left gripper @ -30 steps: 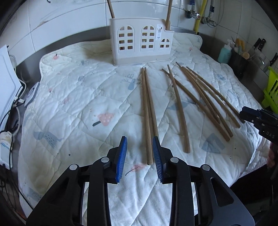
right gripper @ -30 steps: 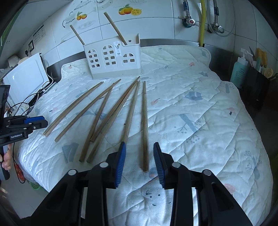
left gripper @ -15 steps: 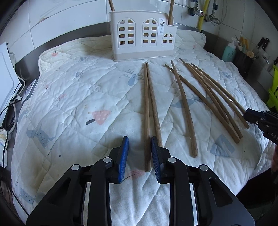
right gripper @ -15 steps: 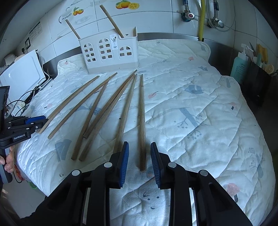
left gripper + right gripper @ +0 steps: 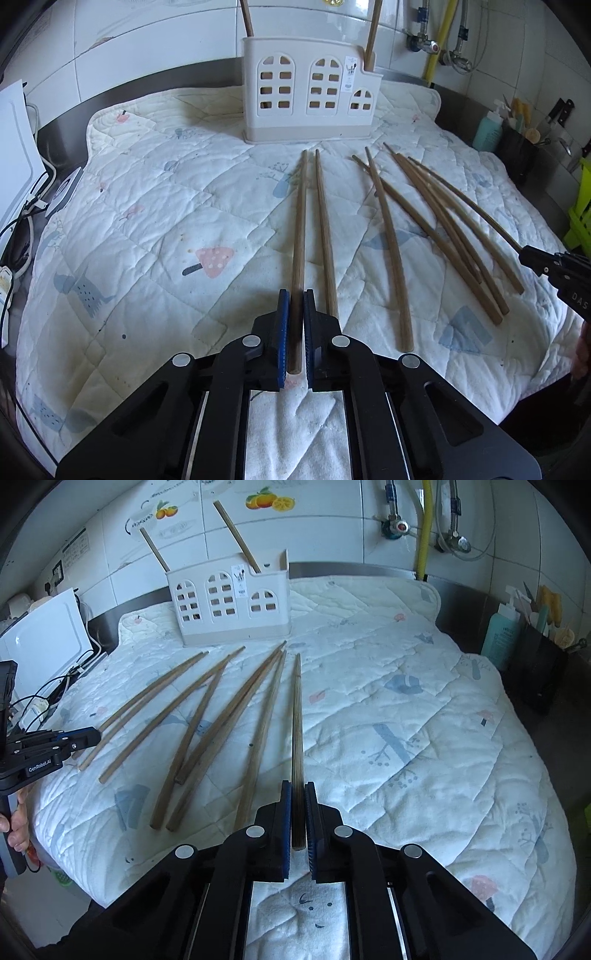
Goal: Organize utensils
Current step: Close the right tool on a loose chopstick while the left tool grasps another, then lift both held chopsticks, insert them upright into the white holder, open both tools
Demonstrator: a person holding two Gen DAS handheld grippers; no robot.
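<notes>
Both tools (image 5: 294, 306) (image 5: 296, 797) pinch chopsticks (image 5: 298, 236) (image 5: 297, 723) pointing holderward (image 5: 312, 88).

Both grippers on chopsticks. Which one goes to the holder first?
Left, probably. Left gripper grips a chopstick aimed straight at the holder; from the right gripper the holder sits off left.

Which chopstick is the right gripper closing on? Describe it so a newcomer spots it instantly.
Start at the white window-patterned holder at the back of the quilted mat. Eight loose chopsticks fan out before it. The gripped chopstick is the rightmost, lying alone and straight, its near end between the right gripper jaws.
</notes>
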